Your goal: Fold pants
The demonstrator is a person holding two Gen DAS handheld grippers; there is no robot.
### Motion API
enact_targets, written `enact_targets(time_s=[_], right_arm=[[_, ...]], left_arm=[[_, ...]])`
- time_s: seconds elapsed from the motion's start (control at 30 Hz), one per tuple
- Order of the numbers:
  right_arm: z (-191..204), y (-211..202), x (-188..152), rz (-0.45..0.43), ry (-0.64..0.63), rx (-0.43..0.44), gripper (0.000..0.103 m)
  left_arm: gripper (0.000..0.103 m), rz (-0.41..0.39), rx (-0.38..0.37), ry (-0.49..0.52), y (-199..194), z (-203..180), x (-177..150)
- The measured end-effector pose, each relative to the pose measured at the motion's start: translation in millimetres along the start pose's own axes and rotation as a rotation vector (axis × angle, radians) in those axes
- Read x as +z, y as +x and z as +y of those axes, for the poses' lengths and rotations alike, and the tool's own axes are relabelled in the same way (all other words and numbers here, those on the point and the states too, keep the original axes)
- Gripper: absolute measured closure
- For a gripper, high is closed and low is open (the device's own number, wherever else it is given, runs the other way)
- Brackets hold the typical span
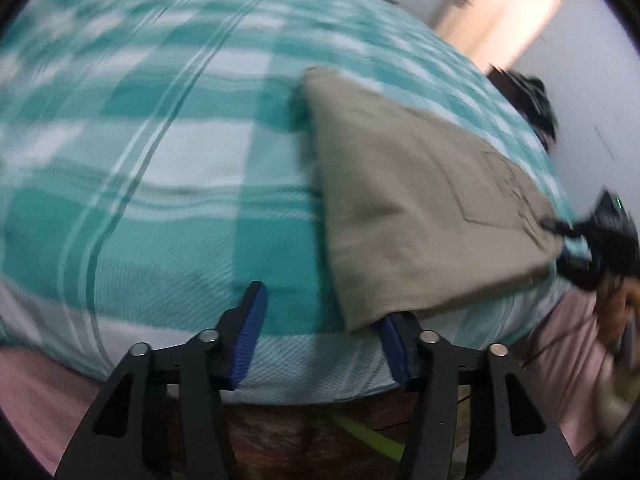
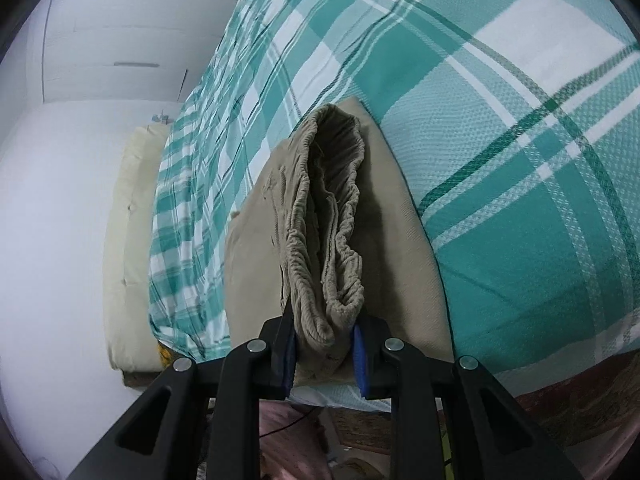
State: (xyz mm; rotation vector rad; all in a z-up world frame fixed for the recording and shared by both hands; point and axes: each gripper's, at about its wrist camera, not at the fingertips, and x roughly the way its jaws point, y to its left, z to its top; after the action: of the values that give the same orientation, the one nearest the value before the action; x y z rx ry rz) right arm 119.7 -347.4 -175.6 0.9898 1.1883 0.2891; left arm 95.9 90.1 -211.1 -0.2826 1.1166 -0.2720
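**Bed, plaid cover: closing the fold**

Plaid bed (image 2: 520, 160) is carrying the pants (image 1: 420, 208), lying near its edge. Right hand-held gripper (image 2: 324, 344) is pinching the waistband. Left hand-held gripper (image 1: 320, 332) is sitting spread at the near corner. Advice: be matching edges, lowering evenly, releasing flat.

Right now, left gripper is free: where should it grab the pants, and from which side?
Take the near lower corner of the pants, by the left gripper, coming from the bed's edge. That corner overhangs its right finger; right gripper pinches the bunched waistband.
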Motion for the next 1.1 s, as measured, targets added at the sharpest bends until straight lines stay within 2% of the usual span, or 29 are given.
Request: enact_targets(time_s=[0.07, 0.2, 0.3, 0.37, 0.43, 0.53, 0.57, 0.63, 0.73, 0.8, 0.83, 0.9, 0.93, 1.03, 1.1], right_arm=[[7, 0, -5, -0.006, -0.044, -0.029, 0.081], [11, 11, -19, -0.033, -0.262, -0.193, 0.081], [11, 9, -22, -0.054, -0.307, -0.193, 0.078], [13, -2, -20, -0.053, -0.304, -0.182, 0.066], [18, -19, -22, -0.079, -0.343, -0.226, 0.063], [31, -44, -25, -0.145, -0.443, -0.312, 0.063], [41, -50, -27, -0.175, -0.508, -0.343, 0.063], [64, -51, -31, -0.185, -0.621, -0.342, 0.063], [97, -38, -41, -0.139, -0.795, -0.264, 0.063], [102, -27, -49, -0.098, -0.860, -0.238, 0.063], [97, -15, -54, -0.058, -0.901, -0.255, 0.063], [71, 9, -56, 0.030, -0.905, -0.369, 0.064], [59, 15, -58, 0.054, -0.896, -0.390, 0.069], [52, 11, -61, 0.048, -0.898, -0.392, 0.070], [63, 7, -57, 0.072, -0.890, -0.406, 0.071]], left_arm=[[0.052, 0.016, 0.009, -0.026, 3, 3, -4], [0.048, 0.060, 0.017, -0.028, 7, 2, -8], [0.046, 0.094, -0.014, -0.056, -5, 5, -9], [0.042, 0.098, -0.008, -0.047, -21, 5, -11], [0.042, 0.055, 0.004, -0.022, -47, 4, -14], [0.042, -0.045, 0.022, -0.001, -77, -1, -9], [0.042, -0.081, 0.009, 0.021, -84, -9, -3], [0.042, -0.127, -0.033, 0.083, -87, -27, 8], [0.042, -0.134, -0.065, 0.244, -67, -67, 20], [0.042, -0.091, -0.049, 0.339, -38, -85, 17], [0.049, -0.043, -0.044, 0.356, -20, -88, 12], [0.053, 0.038, -0.020, 0.374, 8, -85, 3], [0.055, 0.053, -0.009, 0.392, 17, -84, -4], [0.052, 0.038, 0.041, 0.464, 12, -95, -10], [0.048, 0.043, 0.038, 0.461, -3, -102, 0]])
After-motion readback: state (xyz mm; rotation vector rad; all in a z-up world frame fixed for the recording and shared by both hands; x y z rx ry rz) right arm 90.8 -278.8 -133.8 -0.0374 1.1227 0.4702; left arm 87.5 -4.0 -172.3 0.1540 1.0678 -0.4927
